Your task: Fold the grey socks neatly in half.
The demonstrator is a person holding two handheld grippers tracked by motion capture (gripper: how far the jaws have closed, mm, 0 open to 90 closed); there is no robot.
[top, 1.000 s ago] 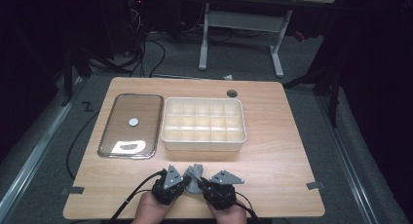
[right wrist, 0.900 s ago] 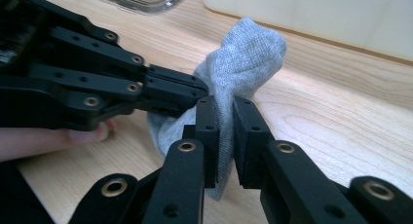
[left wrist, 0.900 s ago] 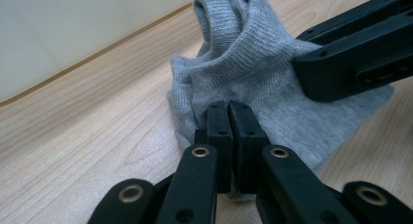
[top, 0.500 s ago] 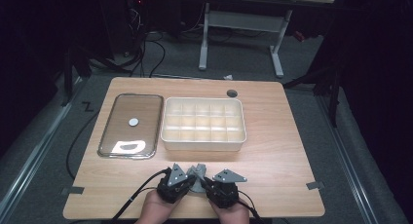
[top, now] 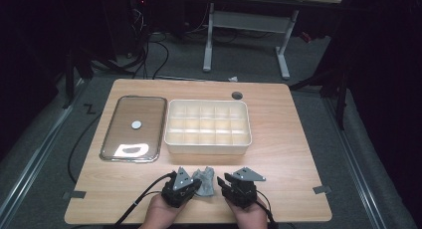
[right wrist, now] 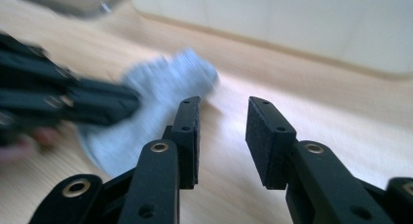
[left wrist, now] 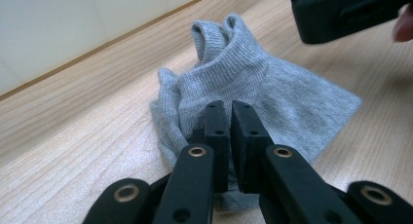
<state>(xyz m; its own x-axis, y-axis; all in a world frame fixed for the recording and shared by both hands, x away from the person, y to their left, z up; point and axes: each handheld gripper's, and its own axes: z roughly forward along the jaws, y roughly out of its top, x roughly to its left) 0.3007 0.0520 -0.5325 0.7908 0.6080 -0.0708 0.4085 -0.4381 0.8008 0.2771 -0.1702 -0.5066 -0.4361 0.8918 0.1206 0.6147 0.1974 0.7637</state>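
High view, near front edge of the table (top: 298, 154) | my left gripper (top: 185, 181) sits clamped on the grey sock (top: 204, 181), a fold pinched between nearly closed jaws | sock bunched on the wood between both grippers | my right gripper (top: 225, 181) just beside it, jaws just opened, nothing between them

Lab — cables (top: 149, 50), dark desks (top: 249, 20)

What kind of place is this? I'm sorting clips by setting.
Probably a lab or workshop set up for recording, not a home: a lone wooden table on grey carpet, cables trailing over the dark floor behind it, and a metal-legged desk frame beyond.
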